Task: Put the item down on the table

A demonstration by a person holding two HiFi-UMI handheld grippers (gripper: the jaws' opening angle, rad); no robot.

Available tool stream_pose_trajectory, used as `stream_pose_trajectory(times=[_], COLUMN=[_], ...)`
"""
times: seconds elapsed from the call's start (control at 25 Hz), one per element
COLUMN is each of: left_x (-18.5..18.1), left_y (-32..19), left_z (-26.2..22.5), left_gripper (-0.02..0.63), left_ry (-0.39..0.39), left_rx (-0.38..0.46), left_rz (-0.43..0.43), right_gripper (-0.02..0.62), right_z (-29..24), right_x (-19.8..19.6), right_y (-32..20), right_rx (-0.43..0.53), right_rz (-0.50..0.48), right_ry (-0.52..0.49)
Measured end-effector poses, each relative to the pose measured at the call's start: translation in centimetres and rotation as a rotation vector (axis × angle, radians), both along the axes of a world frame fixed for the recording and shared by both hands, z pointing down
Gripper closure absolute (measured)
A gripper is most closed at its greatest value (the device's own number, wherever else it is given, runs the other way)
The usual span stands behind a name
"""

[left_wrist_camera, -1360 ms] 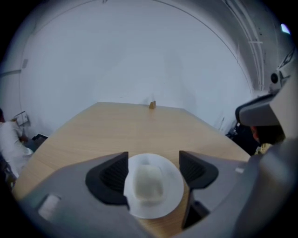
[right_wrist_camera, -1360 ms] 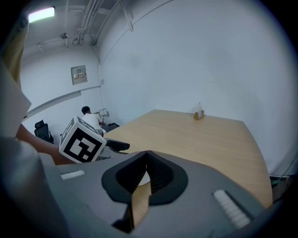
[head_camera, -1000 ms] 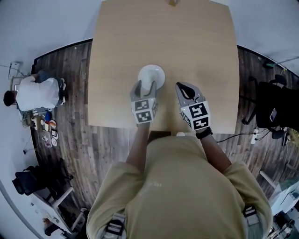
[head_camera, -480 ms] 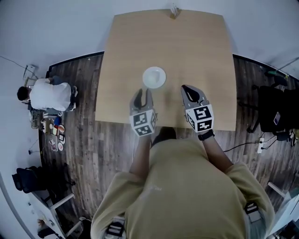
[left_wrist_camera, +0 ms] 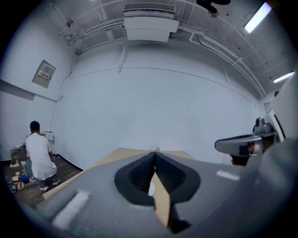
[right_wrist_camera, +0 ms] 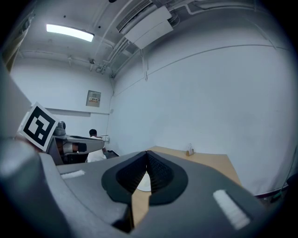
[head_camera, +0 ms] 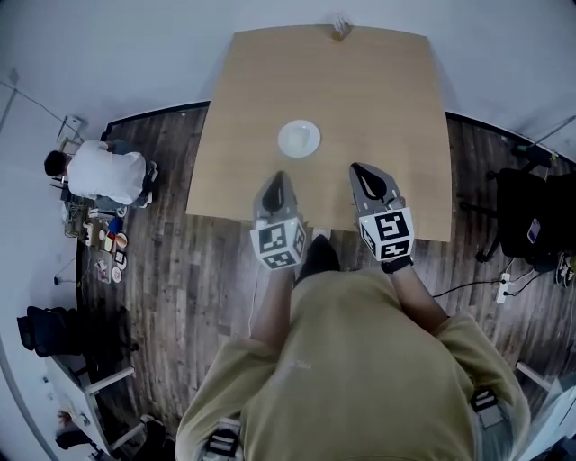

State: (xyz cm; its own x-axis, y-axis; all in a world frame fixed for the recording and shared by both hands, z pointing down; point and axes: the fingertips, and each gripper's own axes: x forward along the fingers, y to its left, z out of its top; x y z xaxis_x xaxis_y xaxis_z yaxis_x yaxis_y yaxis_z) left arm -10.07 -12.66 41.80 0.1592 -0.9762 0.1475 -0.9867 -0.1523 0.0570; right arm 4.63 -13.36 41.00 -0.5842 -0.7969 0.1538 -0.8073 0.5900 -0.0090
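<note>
No readable words or numbers. Only coded black-and-white squares on cubes of left gripper [head_camera: 276, 183] and right gripper [head_camera: 373, 176]; wall notice [left_wrist_camera: 45, 73] too small to read.

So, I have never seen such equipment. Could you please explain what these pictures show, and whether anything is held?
There is no robot here. A person in a tan shirt holds a two-jaw gripper in each hand: the left gripper and the right gripper. The cubes with black squares belong to them. One picture comes from a camera on the person's head, looking down. The other two come from cameras riding on the grippers, looking along their jaws. On the wooden table stands a white dish, and at the far edge a small object, too small to name. Both grippers are shut and hold nothing; the dish is free.
</note>
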Motion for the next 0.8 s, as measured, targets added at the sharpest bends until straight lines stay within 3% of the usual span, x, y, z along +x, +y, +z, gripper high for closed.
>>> stream_pose_trajectory(times=[0.4,0.8], left_x=[1.9,5.9], left_y=[6.3,8.3], left_z=[-1.1,-0.7], left_gripper=[0.604,0.604], left_ry=[0.025,0.03], left_rx=[0.046,0.035], left_rz=[0.016,0.077], right_gripper=[0.589,0.589], right_z=[-0.4,0.2], right_x=[1.3,5.5], right_y=[5.6,7.8], right_rx=[0.034,0.036], right_rz=[-0.011,0.036], right_ry=[-0.017,-0.025])
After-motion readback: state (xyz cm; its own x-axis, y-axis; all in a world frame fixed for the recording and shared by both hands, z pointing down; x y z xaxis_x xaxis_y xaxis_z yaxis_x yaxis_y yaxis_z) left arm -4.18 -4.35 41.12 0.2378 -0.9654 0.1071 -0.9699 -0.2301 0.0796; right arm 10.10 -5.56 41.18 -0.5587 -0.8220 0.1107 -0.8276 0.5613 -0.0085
